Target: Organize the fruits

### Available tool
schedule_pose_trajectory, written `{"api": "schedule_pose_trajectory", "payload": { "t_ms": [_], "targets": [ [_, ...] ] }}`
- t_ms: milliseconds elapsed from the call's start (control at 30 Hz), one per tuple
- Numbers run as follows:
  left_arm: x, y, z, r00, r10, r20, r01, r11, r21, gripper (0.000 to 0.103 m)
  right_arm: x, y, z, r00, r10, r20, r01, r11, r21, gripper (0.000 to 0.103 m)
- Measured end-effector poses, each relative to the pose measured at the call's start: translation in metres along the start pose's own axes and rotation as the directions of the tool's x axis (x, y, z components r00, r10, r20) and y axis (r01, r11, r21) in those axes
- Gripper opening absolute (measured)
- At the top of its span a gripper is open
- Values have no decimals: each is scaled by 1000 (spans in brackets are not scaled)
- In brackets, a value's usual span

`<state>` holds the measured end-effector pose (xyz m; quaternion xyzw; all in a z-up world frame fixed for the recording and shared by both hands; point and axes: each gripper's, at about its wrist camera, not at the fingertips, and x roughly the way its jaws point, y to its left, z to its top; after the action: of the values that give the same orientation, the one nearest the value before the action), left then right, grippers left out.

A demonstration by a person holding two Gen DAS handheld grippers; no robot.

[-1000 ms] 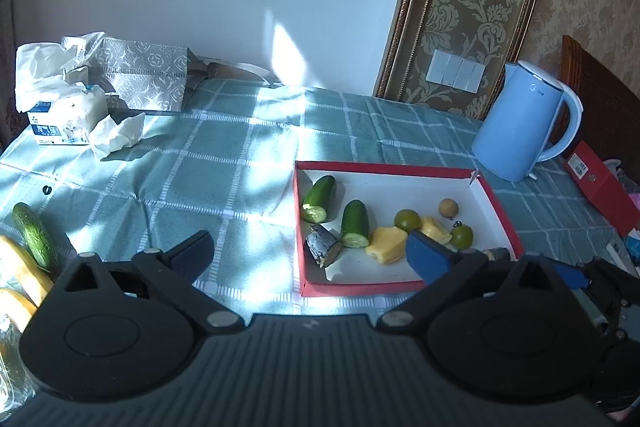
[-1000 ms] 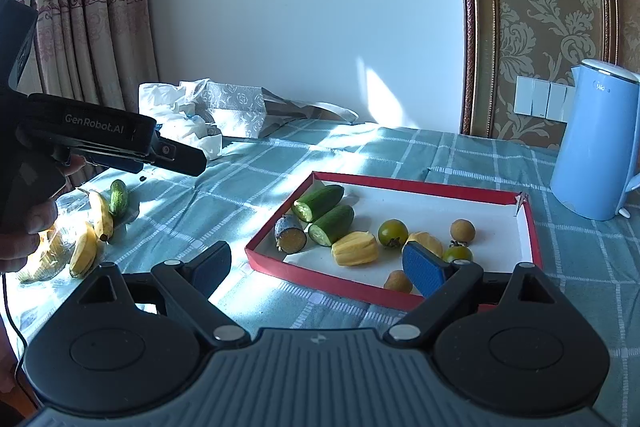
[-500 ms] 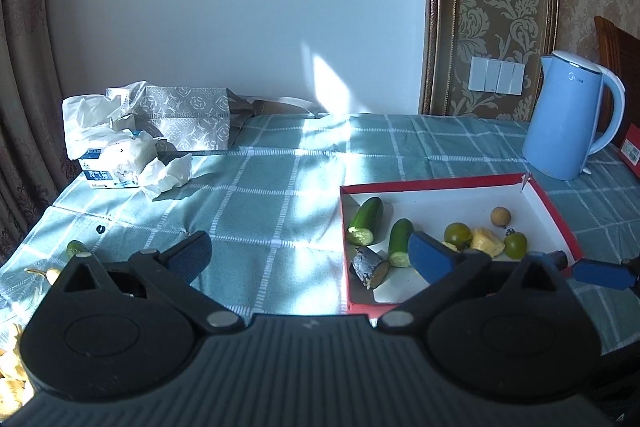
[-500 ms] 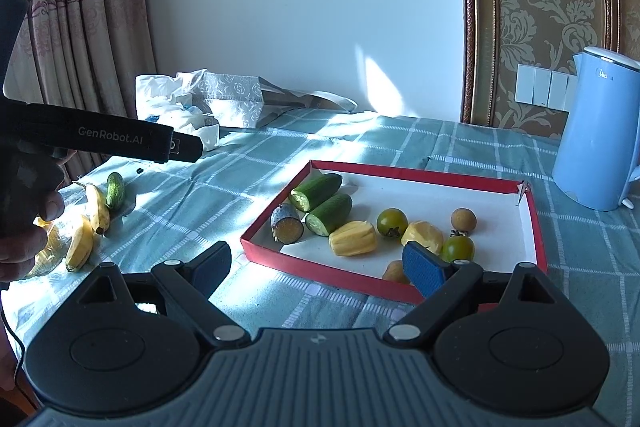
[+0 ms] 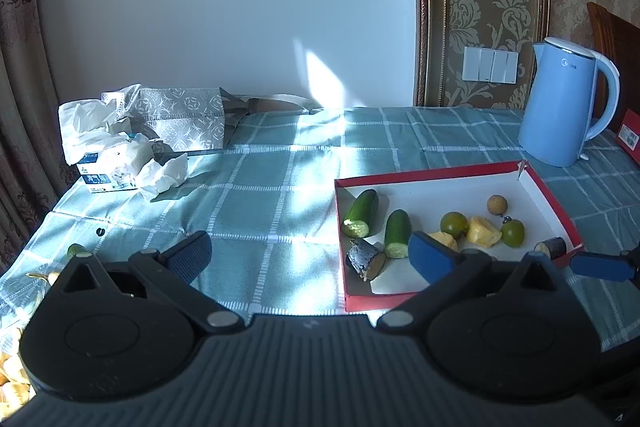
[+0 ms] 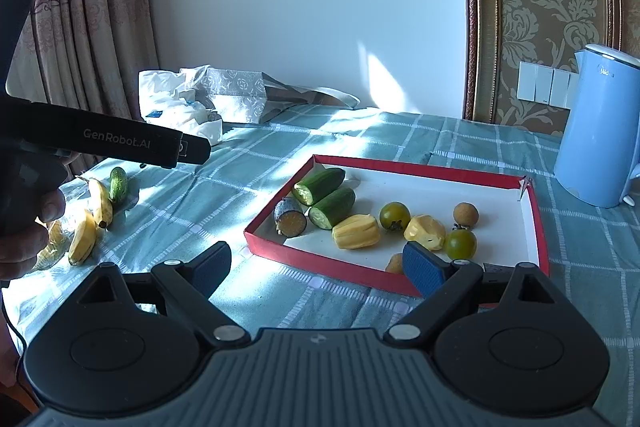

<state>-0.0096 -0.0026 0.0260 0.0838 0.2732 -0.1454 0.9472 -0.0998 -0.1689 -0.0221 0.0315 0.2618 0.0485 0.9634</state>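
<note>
A red-rimmed white tray (image 5: 432, 173) (image 6: 416, 169) holds two cucumber halves (image 6: 324, 191), a dark-skinned stub (image 6: 290, 221), yellow fruit pieces (image 6: 356, 231), green tomatoes (image 6: 394, 215) and a small brown round fruit (image 6: 466, 215). Left of it, bananas (image 6: 100, 201) and a small cucumber (image 6: 118, 183) lie on the checked cloth. My left gripper (image 5: 312, 255) is open and empty, above the cloth by the tray's near left corner; a hand holds its body (image 6: 120, 143) over the bananas. My right gripper (image 6: 318, 267) is open and empty before the tray's near edge.
A blue kettle (image 5: 560, 107) (image 6: 596, 131) stands behind the tray at the right. A tissue pack (image 5: 112, 159) and a patterned bag (image 5: 180, 115) sit at the back left by the wall. A red box (image 5: 630, 135) lies at the right edge; curtains hang on the left.
The left wrist view has rolled level and swung, so the tray now sits further right and the bananas have left its view. The right gripper has stayed still and open.
</note>
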Motion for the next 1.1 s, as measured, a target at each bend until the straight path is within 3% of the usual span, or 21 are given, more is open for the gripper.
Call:
{"api": "schedule_pose_trajectory", "payload": {
  "t_ms": [1100],
  "targets": [
    [11,7,-9,998,-9,-61,8,1000,-8,103,1,0,-2,1000,-1,0,1,1000,0,93]
  ]
}}
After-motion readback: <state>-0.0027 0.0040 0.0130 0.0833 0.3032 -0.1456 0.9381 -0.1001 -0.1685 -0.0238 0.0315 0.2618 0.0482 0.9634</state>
